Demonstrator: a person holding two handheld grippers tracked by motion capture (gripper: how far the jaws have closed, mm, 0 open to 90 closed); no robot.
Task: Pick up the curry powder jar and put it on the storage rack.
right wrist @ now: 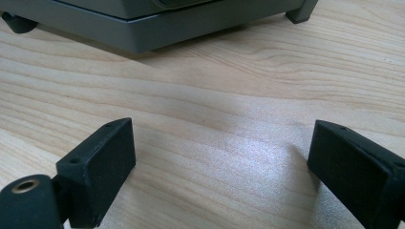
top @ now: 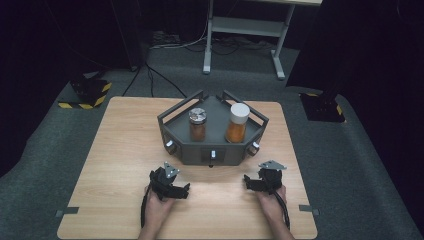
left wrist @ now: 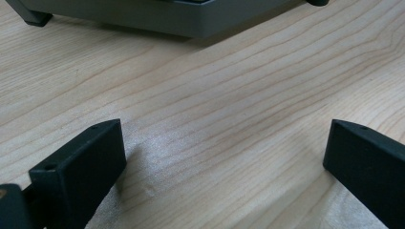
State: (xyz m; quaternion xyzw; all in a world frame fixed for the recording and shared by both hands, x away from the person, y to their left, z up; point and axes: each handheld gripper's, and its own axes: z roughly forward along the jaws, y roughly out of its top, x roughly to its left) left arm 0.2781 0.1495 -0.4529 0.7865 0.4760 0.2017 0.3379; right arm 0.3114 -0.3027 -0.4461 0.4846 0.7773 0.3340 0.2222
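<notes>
Black, blunt, matte jaws stand wide apart on my left gripper (left wrist: 224,157) and on my right gripper (right wrist: 219,162); both grip nothing and hover low over the bare table (top: 120,150), pale wood-grain laminate. Just beyond them sits the rack (top: 212,150), a grey angular tray with open rails and small knobs along its front. On it stand two clear jars of orange-brown powder, apart from each other: the left jar (top: 197,125) has a metal lid, the right jar (top: 237,123) a white cap.
</notes>
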